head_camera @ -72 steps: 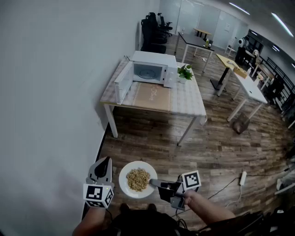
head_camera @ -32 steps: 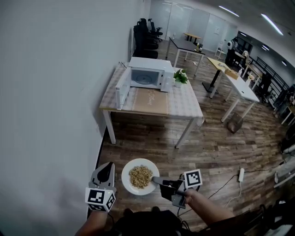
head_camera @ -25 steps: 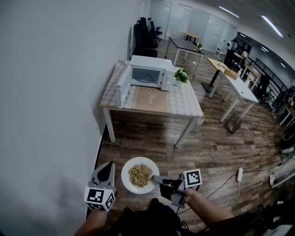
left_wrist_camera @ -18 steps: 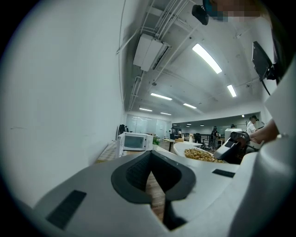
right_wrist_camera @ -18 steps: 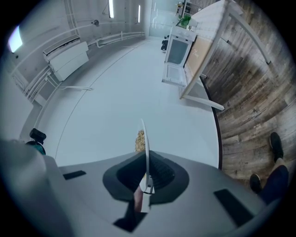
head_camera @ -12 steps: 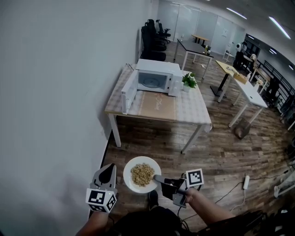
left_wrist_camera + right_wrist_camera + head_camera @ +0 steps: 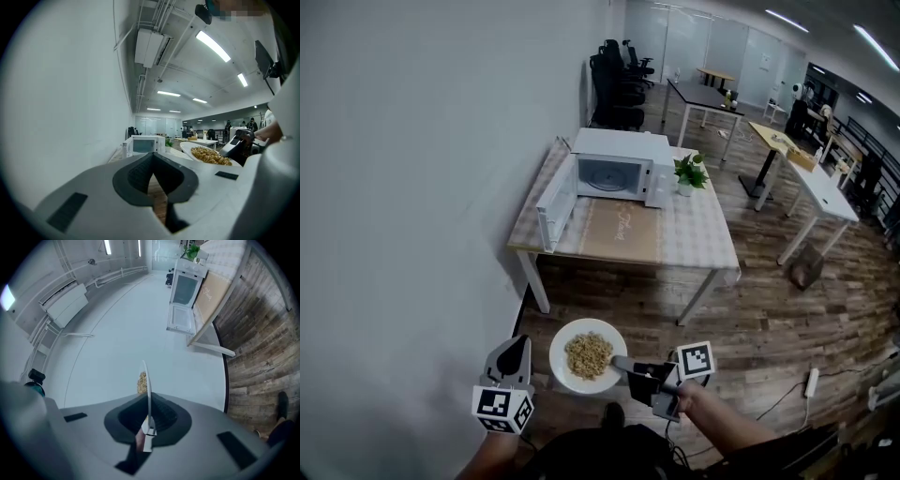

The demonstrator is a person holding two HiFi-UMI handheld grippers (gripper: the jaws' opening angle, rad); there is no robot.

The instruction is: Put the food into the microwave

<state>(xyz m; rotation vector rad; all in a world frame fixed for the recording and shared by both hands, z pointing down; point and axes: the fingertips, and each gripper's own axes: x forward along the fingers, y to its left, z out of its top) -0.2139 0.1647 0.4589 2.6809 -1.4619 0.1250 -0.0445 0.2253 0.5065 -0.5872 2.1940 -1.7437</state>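
1. You're mid-carry: your right gripper [image 7: 621, 363] has its fingers clenched on the rim of the plate [image 7: 567, 375], with the food [image 7: 587, 354] heaped in the middle, held out over the floor
2. Your left gripper [image 7: 514, 352] sits just beside the plate, fingers pressed together on nothing
3. The microwave [image 7: 614, 172] is well apart from you on the worktop [image 7: 698, 239], door [image 7: 555, 199] swung wide
4. Next, I'd say walk it over and keep the plate flat, since that one rim pinch is all that's holding it. Then slide it in past the door
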